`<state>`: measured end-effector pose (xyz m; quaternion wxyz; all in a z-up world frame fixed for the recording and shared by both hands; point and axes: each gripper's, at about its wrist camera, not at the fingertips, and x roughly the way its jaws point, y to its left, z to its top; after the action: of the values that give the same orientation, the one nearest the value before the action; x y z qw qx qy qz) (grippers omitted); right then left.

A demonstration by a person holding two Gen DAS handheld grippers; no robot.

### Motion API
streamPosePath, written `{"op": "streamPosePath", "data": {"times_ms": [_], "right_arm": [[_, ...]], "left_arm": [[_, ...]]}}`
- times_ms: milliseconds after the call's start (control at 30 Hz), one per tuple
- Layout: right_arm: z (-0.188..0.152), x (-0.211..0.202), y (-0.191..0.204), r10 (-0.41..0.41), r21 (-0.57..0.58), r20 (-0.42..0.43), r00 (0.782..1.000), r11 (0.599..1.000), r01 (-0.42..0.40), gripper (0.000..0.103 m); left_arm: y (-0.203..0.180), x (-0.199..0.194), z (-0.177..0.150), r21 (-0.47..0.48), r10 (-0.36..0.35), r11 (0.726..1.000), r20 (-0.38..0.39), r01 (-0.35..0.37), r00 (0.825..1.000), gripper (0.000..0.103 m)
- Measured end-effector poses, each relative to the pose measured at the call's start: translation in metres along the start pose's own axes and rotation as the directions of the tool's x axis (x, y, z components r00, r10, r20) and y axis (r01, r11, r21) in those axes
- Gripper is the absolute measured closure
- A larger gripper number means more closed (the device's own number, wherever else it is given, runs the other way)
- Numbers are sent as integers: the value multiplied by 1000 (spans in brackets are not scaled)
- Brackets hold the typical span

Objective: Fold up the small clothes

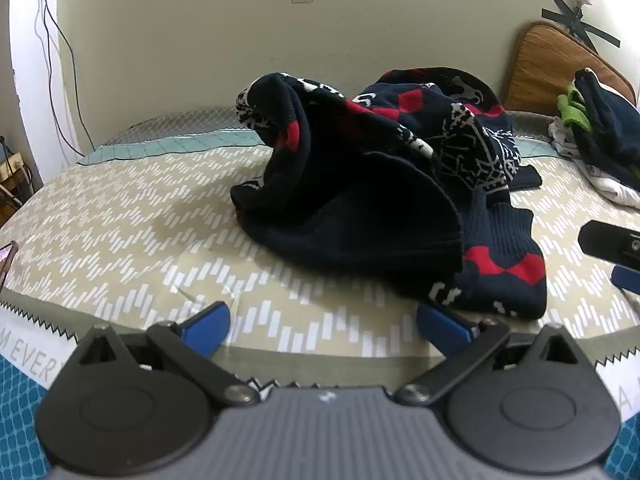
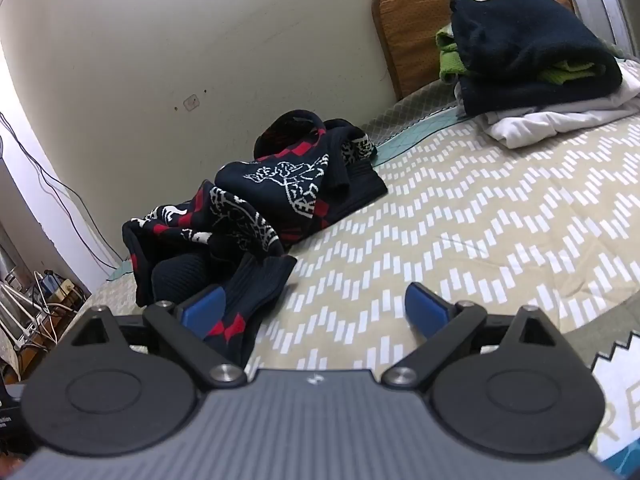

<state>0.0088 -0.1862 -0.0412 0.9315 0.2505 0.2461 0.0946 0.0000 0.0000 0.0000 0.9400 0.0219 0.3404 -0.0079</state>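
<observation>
Across the bed point(image 1: 120, 216) with its beige zigzag cover, you have a crumpled navy sweater point(image 1: 360, 184) with red and white pattern lying in a heap near the wall. Far off to your right, a stack of folded clothes point(image 2: 532, 64) sits against a brown cushion point(image 2: 416, 12). Your left tongs point(image 1: 322, 322) gape wide just short of the sweater's cuff, holding nothing. Your right tongs point(image 2: 314, 308) are spread too, the left blue pad touching a sleeve point(image 2: 256, 284), not clamped.
</observation>
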Motion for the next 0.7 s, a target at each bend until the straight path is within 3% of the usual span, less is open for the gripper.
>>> {"op": "streamPosePath", "data": {"times_ms": [700], "right_arm": [[-1, 1, 0, -2, -2, 0, 1000, 1000, 2, 2]], "left_arm": [[-2, -1, 0, 3, 0, 1000, -2, 0, 1000, 0]]}}
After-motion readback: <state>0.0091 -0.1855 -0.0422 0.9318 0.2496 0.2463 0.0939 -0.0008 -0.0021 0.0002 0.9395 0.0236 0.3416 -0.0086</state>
